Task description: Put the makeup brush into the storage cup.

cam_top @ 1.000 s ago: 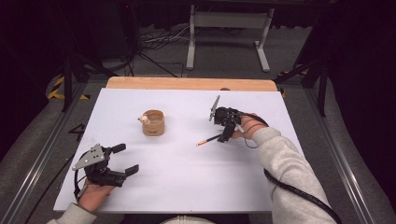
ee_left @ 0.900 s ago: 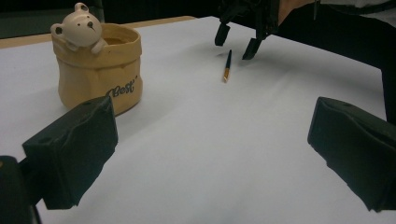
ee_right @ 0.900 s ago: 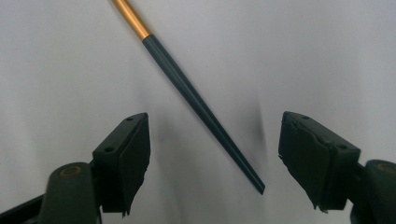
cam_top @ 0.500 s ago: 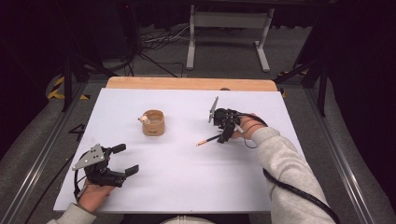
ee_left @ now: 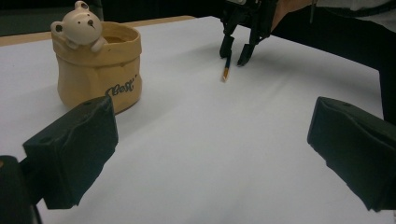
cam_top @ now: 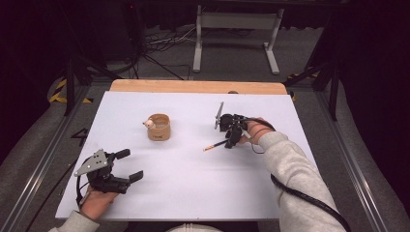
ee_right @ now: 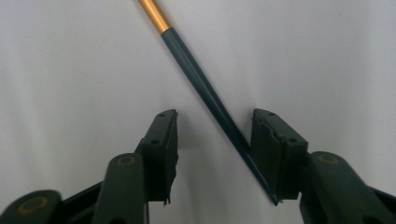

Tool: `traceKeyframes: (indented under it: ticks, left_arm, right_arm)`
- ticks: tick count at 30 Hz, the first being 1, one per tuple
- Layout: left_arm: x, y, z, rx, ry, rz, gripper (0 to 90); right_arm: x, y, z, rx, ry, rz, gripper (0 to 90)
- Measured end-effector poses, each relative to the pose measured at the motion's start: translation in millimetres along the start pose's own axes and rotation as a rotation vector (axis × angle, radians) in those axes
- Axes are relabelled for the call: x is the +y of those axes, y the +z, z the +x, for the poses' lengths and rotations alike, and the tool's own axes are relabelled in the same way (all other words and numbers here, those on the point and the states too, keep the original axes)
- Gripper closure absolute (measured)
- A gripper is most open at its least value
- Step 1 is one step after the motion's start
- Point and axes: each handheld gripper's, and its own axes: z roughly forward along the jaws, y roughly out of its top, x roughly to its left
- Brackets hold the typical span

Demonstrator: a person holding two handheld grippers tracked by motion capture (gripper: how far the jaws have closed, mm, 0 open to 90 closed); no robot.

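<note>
White table (cam_top: 193, 193) w/ wooden strip along far edge, dark floor & cables beyond; grey-sleeved forearm (cam_top: 295, 179) in from bottom right, cable trailing along it; near left corner, left gripper (cam_top: 126, 164) resting low on table, grey three-cornered plate on top, jaws spread wide w/ nothing betw. them, same wide gap seen in left gripper view (ee_left: 210, 140); mid-table, left of centre, tan pot (cam_top: 159, 127) shaped like a paper bag, small white bear figure (cam_top: 151, 124) on its rim, upright, well apart from both grippers; in left gripper view pot (ee_left: 98, 65) stands just beyond left jaw, bear (ee_left: 79, 23) at its top edge; right of centre, right gripper (cam_top: 231, 141) pointing down at table; jaws have just been closing, now narrow but not fully in, straddling pencil (cam_top: 215, 145); pencil lying flat on table, dark blue shaft w/ gold-orange end toward pot side; in right gripper view (ee_right: 212, 154) pencil (ee_right: 201, 79) runs diagonally betw. pads, lower end against right pad, left pad clear of it w/ gap; not clamped from both sides.
</note>
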Motion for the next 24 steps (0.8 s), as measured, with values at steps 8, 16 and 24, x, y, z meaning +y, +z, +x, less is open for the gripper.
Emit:
traceKeyframes:
  ticks: [8,16,24]
  left_arm:
    - [0.0,-0.2,0.2,-0.001,-0.004,0.002,2.5]
    - [0.1,-0.3,0.1,-0.001,-0.003,0.002,2.6]
    - [-0.1,-0.8,0.0,0.004,-0.001,0.006,2.7]
  right_arm:
    - [0.6,-0.9,1.1,-0.001,-0.016,0.01,67.8]
    - [1.2,-0.8,1.7,0.008,-0.019,0.024,83.2]
    - [2.2,-1.2,3.0,0.002,-0.033,0.036,84.0]
